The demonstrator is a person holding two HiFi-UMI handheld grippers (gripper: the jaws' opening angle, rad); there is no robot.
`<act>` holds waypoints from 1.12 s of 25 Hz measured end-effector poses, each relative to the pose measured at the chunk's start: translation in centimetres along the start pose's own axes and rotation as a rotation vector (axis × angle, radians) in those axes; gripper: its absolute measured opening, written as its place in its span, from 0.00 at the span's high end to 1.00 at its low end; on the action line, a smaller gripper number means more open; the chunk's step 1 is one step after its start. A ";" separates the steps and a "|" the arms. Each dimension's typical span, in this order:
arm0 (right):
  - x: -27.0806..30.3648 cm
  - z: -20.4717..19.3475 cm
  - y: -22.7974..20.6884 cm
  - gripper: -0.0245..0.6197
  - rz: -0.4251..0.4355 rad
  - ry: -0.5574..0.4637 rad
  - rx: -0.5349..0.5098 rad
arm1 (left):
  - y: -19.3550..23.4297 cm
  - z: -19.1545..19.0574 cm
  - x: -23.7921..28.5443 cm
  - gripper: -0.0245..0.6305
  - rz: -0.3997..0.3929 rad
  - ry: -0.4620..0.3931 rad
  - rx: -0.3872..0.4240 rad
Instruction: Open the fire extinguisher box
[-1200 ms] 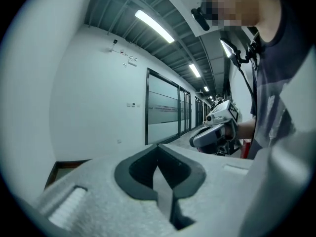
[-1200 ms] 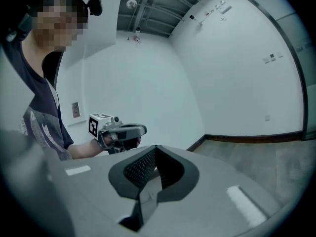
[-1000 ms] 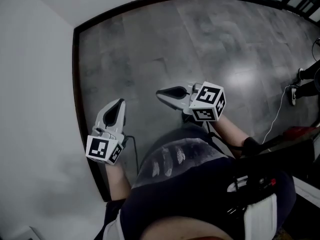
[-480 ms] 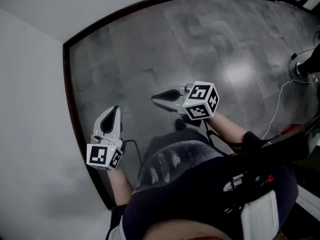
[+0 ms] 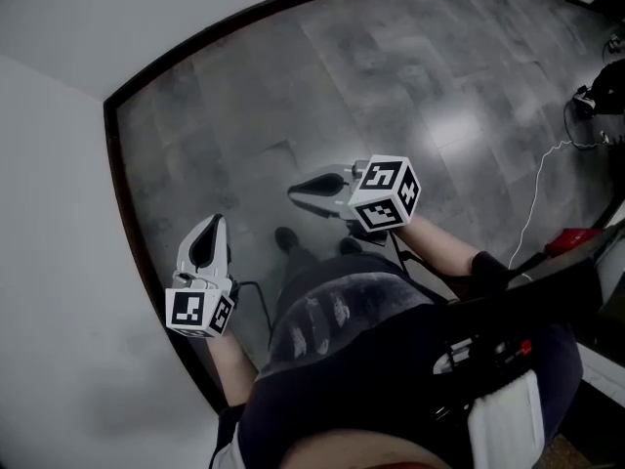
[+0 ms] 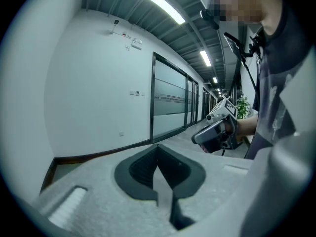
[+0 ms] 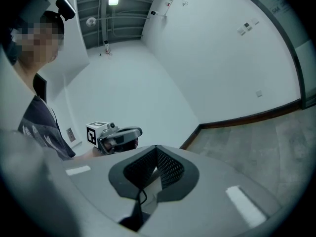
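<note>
No fire extinguisher box shows in any view. In the head view my left gripper [image 5: 211,226] is held low at the left, close to the white wall, jaws together and nothing in them. My right gripper [image 5: 296,190] sits at mid-frame with its tips pointing left, also shut and empty. The left gripper view looks along its shut jaws [image 6: 158,148] down a corridor, with the right gripper [image 6: 196,138] at the right. In the right gripper view the shut jaws [image 7: 157,150] face a white wall, and the left gripper [image 7: 137,131] is at the left.
The floor is grey tile [image 5: 391,76]; a dark skirting board [image 5: 122,193] runs along the white wall at left. A white cable [image 5: 540,198] and a red object [image 5: 576,238] lie at right. Glass partitions [image 6: 170,102] line the corridor. My shoes [image 5: 286,239] show below the grippers.
The floor and skirting board have slid left across the head view as the person walks. Both grippers sit a little lower and further left in that view. Their jaws stayed shut.
</note>
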State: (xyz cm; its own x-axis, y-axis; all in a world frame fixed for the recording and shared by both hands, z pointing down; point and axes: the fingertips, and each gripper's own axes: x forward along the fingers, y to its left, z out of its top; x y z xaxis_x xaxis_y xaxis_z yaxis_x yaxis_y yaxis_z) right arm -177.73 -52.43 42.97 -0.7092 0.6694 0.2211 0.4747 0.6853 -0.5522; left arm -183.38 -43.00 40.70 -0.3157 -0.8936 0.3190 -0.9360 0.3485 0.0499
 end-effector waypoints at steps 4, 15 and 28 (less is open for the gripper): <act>3.5 2.6 -1.6 0.96 -0.056 -0.008 -0.009 | 4.6 0.6 1.6 0.96 -0.056 -0.015 -0.008; 13.4 8.5 -4.3 0.96 -0.202 -0.028 -0.019 | 18.5 1.2 3.4 0.96 -0.174 -0.045 -0.041; 15.2 10.2 -5.8 0.96 -0.297 -0.036 -0.022 | 21.4 1.5 6.5 0.96 -0.288 -0.055 -0.046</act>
State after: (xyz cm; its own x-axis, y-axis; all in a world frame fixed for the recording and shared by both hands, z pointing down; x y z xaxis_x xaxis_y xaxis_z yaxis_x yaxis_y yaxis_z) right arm -196.56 -49.18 41.33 -0.8366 0.4286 0.3413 0.2549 0.8559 -0.4500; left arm -205.72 -41.80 42.43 -0.0469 -0.9711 0.2342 -0.9807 0.0893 0.1739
